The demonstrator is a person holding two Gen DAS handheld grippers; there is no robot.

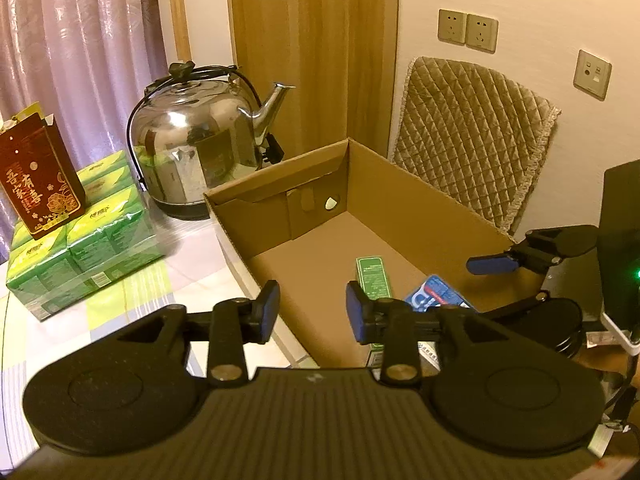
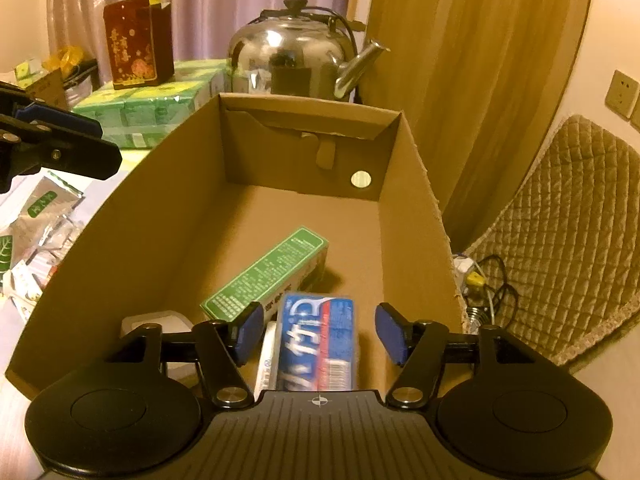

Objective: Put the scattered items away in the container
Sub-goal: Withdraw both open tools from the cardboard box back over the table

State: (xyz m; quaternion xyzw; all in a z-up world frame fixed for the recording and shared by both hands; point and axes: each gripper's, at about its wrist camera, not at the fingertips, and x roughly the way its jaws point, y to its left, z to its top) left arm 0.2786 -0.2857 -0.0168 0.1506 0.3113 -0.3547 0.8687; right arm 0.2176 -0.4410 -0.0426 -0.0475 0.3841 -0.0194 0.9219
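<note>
**A:** What sits nearest in the right wrist view?

**B:** The right gripper [image 2: 318, 334], hovering over the near end of the cardboard box [image 2: 120, 216]. Its jaws are spread wide and hold nothing. Directly between and below them lies a blue and red carton [image 2: 320, 344], blurred, inside the box.

**A:** So which step is this?

**B:** It looks like a drop-off: the blue carton appears to have just been let go into the box.

**A:** What else is in the box?

**B:** A long green carton [image 2: 268, 274] lies just beyond the blue one, angled toward the far right. A white item [image 2: 160, 320] rests by the near left wall; I cannot tell what it is.

**A:** And the left gripper?

**B:** The left gripper [image 1: 312, 310] hangs over the box's left wall, jaws parted and empty.

**A:** What remains outside?

**B:** On the desk [image 2: 136, 156] left of the box, silvery and green packets [image 2: 44, 204] lie scattered. Farther back stand stacked green packs [image 2: 152, 108], a red gift box [image 2: 136, 50] on top, and a steel kettle [image 2: 296, 60].

**A:** What does the next move call for?

**B:** Probably lifting a gripper clear of the box wall, reaching left to the packets, and closing on one.
</note>
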